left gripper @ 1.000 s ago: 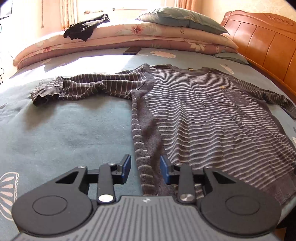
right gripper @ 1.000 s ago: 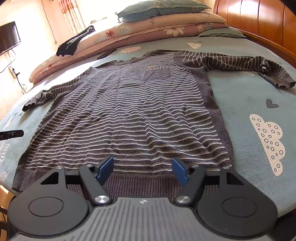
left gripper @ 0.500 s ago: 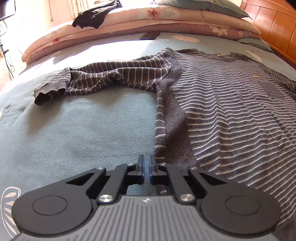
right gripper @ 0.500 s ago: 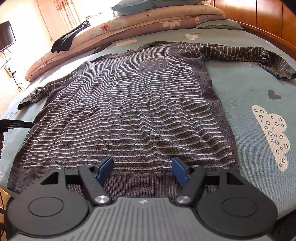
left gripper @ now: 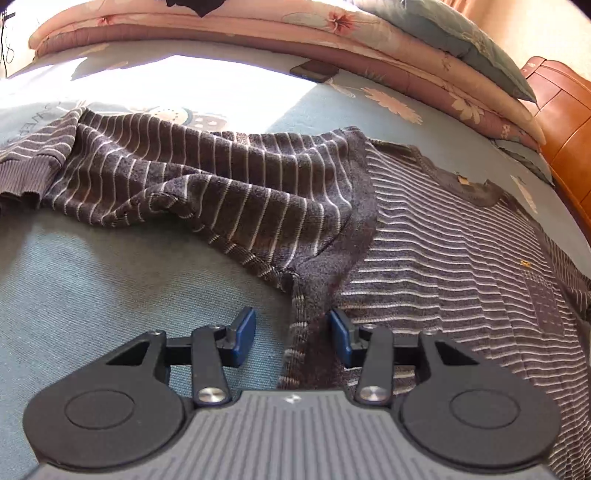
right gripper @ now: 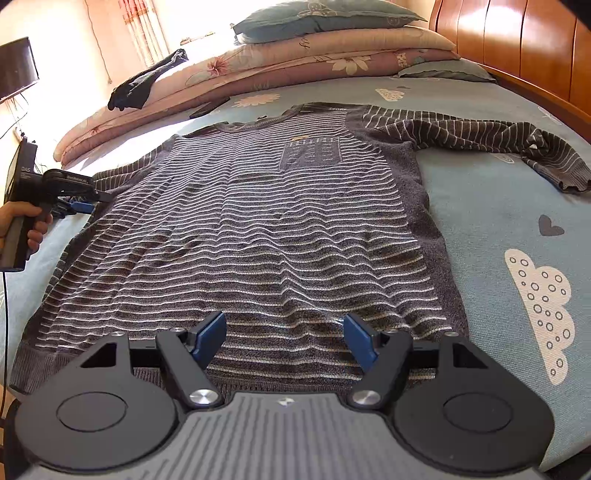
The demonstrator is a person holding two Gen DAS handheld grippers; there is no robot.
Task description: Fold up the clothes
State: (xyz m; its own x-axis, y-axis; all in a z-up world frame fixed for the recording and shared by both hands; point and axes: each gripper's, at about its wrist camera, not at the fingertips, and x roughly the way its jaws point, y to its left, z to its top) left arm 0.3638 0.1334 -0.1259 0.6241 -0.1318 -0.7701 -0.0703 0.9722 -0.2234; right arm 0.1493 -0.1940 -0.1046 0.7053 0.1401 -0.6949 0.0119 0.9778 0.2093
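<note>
A grey striped sweater (right gripper: 258, 221) lies flat, front up, on the blue bed sheet (right gripper: 498, 221), both sleeves spread out. In the left wrist view my left gripper (left gripper: 291, 332) hovers low at the armpit, where the crumpled left sleeve (left gripper: 207, 177) joins the body (left gripper: 443, 266). Its jaws are opening; the side seam lies between them and the pads do not press on it. The right wrist view shows the same left gripper (right gripper: 85, 201) at the sweater's left edge. My right gripper (right gripper: 284, 336) stands open over the hem with nothing gripped. The right sleeve (right gripper: 480, 136) stretches out to the right.
Folded floral quilts (right gripper: 295, 55) and a pillow (right gripper: 325, 14) are stacked along the far side, with a black garment (right gripper: 144, 85) on them. A dark phone (left gripper: 314, 72) lies on the sheet. A wooden headboard (right gripper: 517, 44) bounds the right. A hand (right gripper: 26, 221) holds the left gripper.
My left gripper travelled up the sweater's left side from near the hem to the armpit; its jaws shut midway and have parted again. The right gripper stayed still and open.
</note>
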